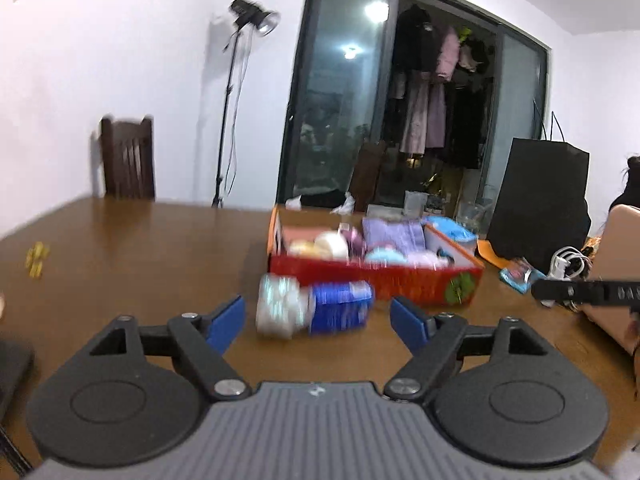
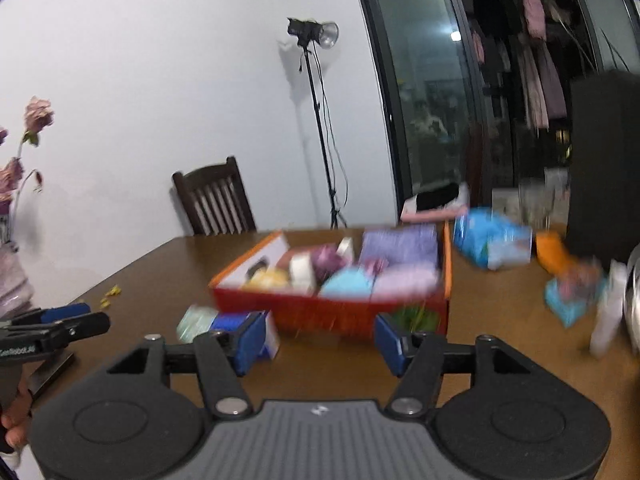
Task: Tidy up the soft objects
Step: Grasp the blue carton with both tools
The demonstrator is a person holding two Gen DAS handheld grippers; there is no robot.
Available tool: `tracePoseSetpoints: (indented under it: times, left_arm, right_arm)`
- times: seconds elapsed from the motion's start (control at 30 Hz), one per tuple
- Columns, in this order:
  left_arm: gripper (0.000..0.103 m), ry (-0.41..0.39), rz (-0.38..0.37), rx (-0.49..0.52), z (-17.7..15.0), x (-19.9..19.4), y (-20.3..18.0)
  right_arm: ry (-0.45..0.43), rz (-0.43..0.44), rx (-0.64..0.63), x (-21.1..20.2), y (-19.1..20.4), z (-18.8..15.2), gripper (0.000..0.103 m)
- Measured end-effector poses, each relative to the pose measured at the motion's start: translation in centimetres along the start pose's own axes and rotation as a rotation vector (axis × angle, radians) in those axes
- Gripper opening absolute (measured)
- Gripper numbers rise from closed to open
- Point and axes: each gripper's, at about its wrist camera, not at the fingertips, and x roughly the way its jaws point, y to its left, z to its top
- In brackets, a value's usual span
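While both views are blurry, I see my left gripper (image 1: 318, 318) wide apart and holding nothing. My right gripper (image 2: 320, 340) is wide too, with nothing in it. A blue and white pack (image 1: 314, 311) lies on the brown table (image 1: 140, 248), just beside the red box (image 1: 372, 276) full of soft things.

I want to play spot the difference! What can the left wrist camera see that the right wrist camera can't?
Only the left wrist view shows the white charger with its cables and the whole black paper bag. Only the right wrist view shows the dried pink flowers and a white bottle. Both show the red box of soft things, the blue-and-white pack lying on the table in front of it, the wooden chair, the lamp stand and open, empty tongs.
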Motion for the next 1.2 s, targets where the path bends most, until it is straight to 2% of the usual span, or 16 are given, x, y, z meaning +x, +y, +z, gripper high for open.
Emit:
tracePoseSetpoints:
  times: [0.1,0.2,0.23,0.3,0.43,0.57,0.63,0.7,0.77,0.83,0.97,1.1,1.2]
  left_arm:
    - [0.082,0.031,-0.029,-0.026,-1.9,-2.4,0.1]
    - [0.082,0.04,-0.018,-0.008,-2.8,-3.5,0.0]
    - [0.082,0.04,-0.016,-0.005,-3.1,-3.8,0.0]
    - [0.082,0.034,-0.022,-0.008,-3.3,-4.4,-0.1]
    - [0.082,0.029,-0.032,-0.008,-3.4,-4.5,0.0]
    - [0.082,0.047,-0.047,-0.043,-3.2,-3.1,0.6]
    - [0.082,0.059,-0.072,-0.066,-2.9,-1.5,1.1]
    - [0.077,0.089,-0.074,-0.09,-2.3,0.8,1.4]
    - [0.06,0.105,-0.083,-0.108,-1.6,3.3,1.4]
    - [0.057,0.116,-0.108,-0.109,-0.8,5.3,1.2]
    - [0.051,0.121,-0.138,-0.117,1.5,9.7,1.0]
    - [0.046,0.187,-0.142,-0.17,3.0,14.4,1.9]
    - [0.037,0.244,-0.15,-0.218,3.1,17.2,2.9]
  right_arm:
    - [0.005,0.047,0.085,-2.3,0.7,-3.8,0.065]
    - [0.036,0.055,0.068,-3.3,1.7,-5.7,0.067]
    - [0.048,0.035,0.05,-3.4,2.0,-6.0,0.071]
    - [0.043,-0.01,0.039,-4.0,2.6,-6.4,0.072]
    - [0.039,0.008,0.031,-4.4,3.1,-6.8,0.074]
    - [0.059,0.015,0.04,-3.1,3.2,-7.1,0.075]
    - [0.056,0.038,0.046,-1.9,3.2,-6.7,0.075]
    - [0.059,0.063,0.054,-0.6,3.2,-6.2,0.075]
    - [0.069,0.072,0.044,1.3,3.4,-5.3,0.074]
    - [0.07,0.073,0.03,3.4,3.6,-4.2,0.073]
    - [0.07,0.103,0.037,8.0,3.7,-1.3,0.063]
    - [0.098,0.111,0.074,13.3,3.2,0.9,0.056]
    - [0.135,0.141,0.116,17.3,2.5,1.9,0.052]
